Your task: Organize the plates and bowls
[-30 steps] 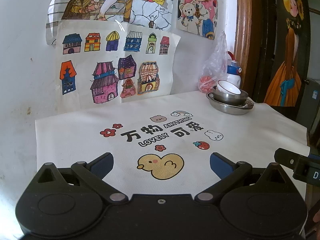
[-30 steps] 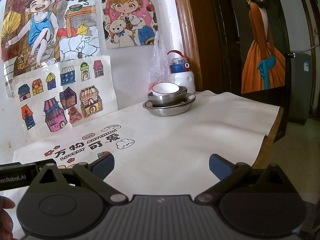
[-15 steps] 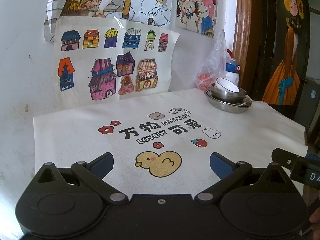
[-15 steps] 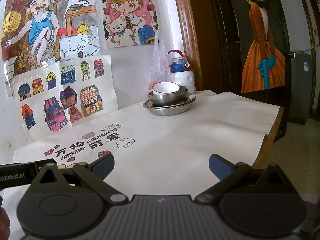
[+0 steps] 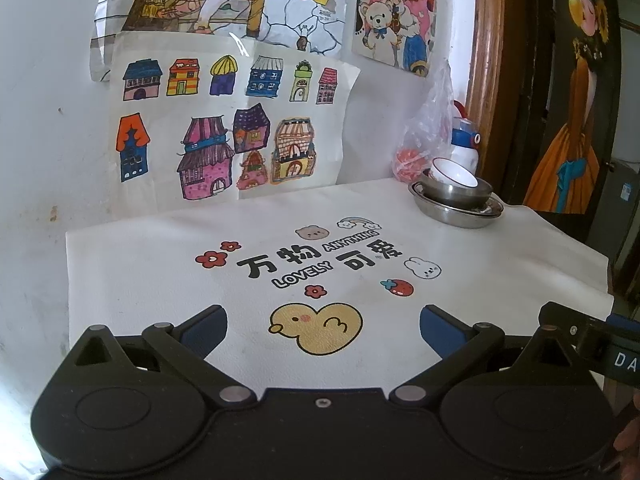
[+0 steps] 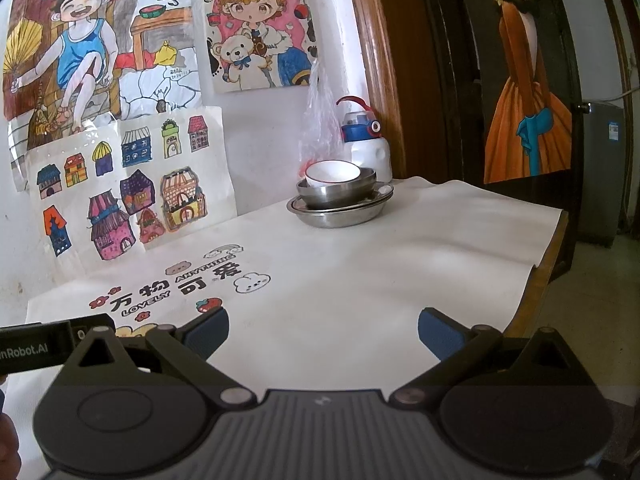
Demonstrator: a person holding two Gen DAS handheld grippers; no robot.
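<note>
left gripper [image 5: 322,326]: hanging spread, empty
right gripper [image 6: 323,326]: hanging spread, empty
risk: white bowl [image 6: 332,172] sitting tilted in the steel bowl [image 6: 336,192]; may be sliding out if nudged

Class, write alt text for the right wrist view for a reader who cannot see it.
The open right gripper hovers over a white tablecloth, holding nothing. At the table's far side, a white bowl sits nested in a steel bowl on a steel plate.

The left gripper [image 5: 322,322] is hovering with its jaws spread wide and empty. The right gripper [image 6: 323,326] is hovering alongside it, jaws likewise parted.
</note>
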